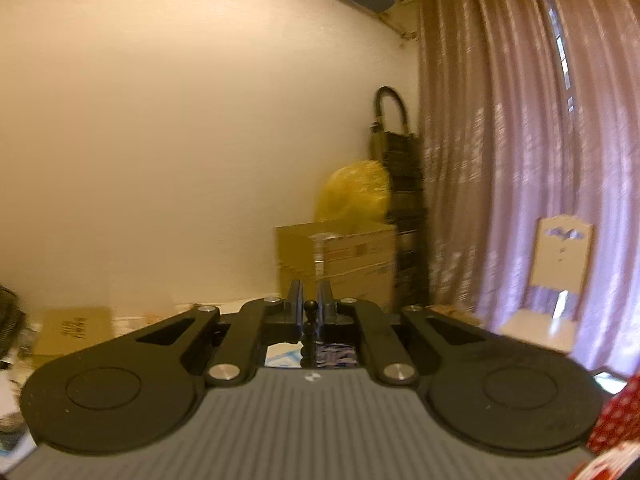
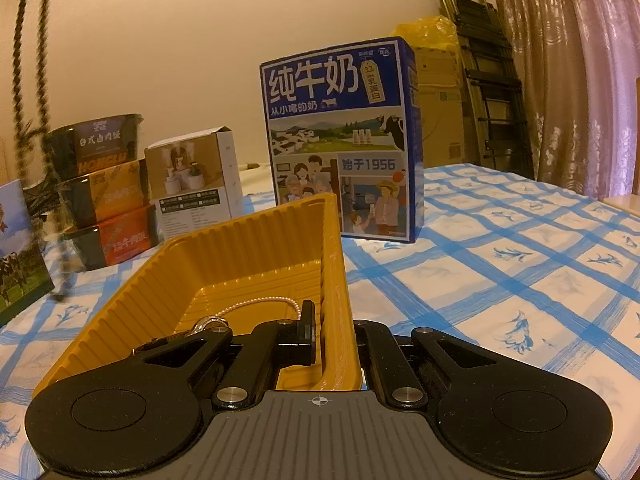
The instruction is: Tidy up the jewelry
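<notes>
Right gripper sits lowest and closest, level with the table, its jaws pinched on the right wall of a yellow tray: one finger inside, the other outside and mostly hidden by the wall. Tray's long axis runs straight ahead from the jaws, ribbed walls sloping up. On its floor, just left of the inside finger, a pearl chain lies left to right, ending against that finger, with a silvery ring-like piece at its left end.

Left gripper is held up and tipped toward the wall, jaws nearly together, pinching a dark bead strand that runs back from the jaws toward the camera. Same kind of dark strand hangs blurred far left of the right jaws; can't tell where it ends.

Past the tray: a blue milk carton ahead, a small white box and stacked bowls ahead-left, all on a blue-checked cloth. Beyond that, a plain wall, folded ladder, yellow bag, cardboard box, pink curtains.
</notes>
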`<state>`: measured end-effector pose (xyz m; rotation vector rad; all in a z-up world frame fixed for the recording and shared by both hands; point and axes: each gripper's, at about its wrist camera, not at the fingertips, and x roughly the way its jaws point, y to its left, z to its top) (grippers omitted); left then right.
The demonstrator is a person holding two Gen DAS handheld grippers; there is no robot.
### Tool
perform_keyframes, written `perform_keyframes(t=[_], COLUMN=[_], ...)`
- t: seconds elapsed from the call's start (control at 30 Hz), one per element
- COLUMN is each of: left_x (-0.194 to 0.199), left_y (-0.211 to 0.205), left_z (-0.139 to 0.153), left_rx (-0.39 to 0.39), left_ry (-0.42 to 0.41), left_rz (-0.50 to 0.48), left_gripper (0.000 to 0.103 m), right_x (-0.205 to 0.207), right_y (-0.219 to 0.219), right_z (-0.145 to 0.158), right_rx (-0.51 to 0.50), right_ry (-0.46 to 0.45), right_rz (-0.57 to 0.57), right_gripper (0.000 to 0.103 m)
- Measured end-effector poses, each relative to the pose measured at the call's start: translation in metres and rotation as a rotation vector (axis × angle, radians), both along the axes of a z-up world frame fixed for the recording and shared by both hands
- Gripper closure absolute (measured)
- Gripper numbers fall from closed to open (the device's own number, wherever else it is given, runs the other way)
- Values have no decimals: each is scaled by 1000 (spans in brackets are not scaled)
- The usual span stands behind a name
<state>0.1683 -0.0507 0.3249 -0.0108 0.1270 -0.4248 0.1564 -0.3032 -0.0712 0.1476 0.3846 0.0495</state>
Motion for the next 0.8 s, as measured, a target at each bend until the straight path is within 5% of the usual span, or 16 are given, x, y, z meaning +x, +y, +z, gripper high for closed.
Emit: perform_keyframes(t=[0.27, 0.8], left_x=[18, 82], left_y=[-30, -56], left_z=[-41, -247], left_rx=[-50, -86], left_ry=[119, 651], left_rz=[-116, -162], left_gripper=[97, 97], right_x=[0, 1], right_y=[2, 5], right_z=[0, -1], right_rx=[1, 1], right_ry=[1, 1], right_rz=[0, 1], right_gripper=[97, 97])
